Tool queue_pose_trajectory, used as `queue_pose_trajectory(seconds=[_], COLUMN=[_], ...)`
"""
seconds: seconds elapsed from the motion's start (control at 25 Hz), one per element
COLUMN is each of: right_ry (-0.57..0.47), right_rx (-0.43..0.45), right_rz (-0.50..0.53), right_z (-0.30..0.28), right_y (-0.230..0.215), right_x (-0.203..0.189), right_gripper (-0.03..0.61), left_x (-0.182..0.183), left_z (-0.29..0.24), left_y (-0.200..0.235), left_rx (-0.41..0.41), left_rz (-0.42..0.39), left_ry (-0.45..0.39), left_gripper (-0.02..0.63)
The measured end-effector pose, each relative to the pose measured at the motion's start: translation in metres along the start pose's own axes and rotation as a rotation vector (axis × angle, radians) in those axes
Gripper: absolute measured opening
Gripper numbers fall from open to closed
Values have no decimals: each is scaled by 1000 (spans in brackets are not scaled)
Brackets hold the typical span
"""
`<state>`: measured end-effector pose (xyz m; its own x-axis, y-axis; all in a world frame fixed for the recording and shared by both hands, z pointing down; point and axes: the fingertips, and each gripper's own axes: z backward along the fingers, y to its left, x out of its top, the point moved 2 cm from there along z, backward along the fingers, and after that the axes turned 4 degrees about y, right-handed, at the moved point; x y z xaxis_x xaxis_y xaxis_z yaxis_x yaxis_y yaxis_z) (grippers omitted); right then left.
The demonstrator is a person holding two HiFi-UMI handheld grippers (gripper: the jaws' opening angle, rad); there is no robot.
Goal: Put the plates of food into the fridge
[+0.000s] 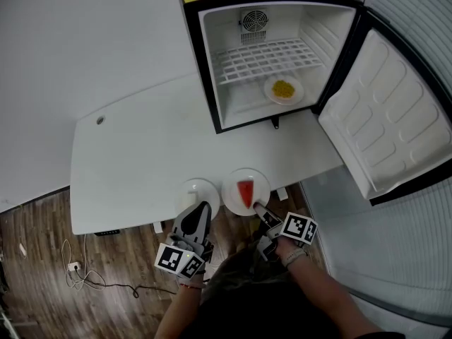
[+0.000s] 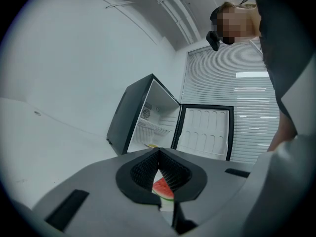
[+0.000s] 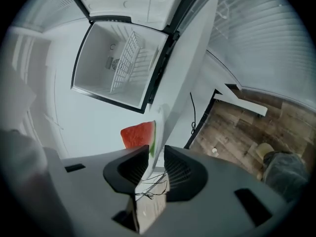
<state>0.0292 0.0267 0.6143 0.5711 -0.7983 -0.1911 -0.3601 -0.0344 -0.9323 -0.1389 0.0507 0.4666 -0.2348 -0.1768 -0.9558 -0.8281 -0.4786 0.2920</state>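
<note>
Two white plates sit at the table's near edge in the head view. The right plate carries a red watermelon slice. The left plate holds something pale. My right gripper is rolled on its side at the watermelon plate's near rim. In the right gripper view its jaws stand apart around the thin plate rim, with the watermelon slice just beyond. My left gripper points at the left plate, tips together, holding nothing. The watermelon shows past its jaws.
The small black fridge stands open on the table's far side, its door swung out to the right. A plate of yellow food lies on its floor under a wire shelf. Cables lie on the wood floor at left.
</note>
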Motion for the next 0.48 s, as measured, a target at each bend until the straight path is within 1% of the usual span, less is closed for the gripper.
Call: queue_pose_trajectory(seconds=[0.12, 0.2, 0.36, 0.48], right_ry=[-4, -4, -33, -38], right_rx=[17, 22, 45, 48], right_rz=[-27, -44, -162, -219], right_z=[-1, -3, -2, 2], right_y=[0, -1, -3, -6], right_x=[0, -1, 0, 0], right_gripper=[100, 50, 24, 14], left_x=[1, 2, 4, 8], left_z=[-1, -1, -4, -8], left_y=[2, 4, 10, 12], left_rx=[-2, -2, 1, -5], left_rz=[3, 3, 12, 14], left_ry=[-1, 2, 6, 2], left_gripper=[6, 6, 6, 6])
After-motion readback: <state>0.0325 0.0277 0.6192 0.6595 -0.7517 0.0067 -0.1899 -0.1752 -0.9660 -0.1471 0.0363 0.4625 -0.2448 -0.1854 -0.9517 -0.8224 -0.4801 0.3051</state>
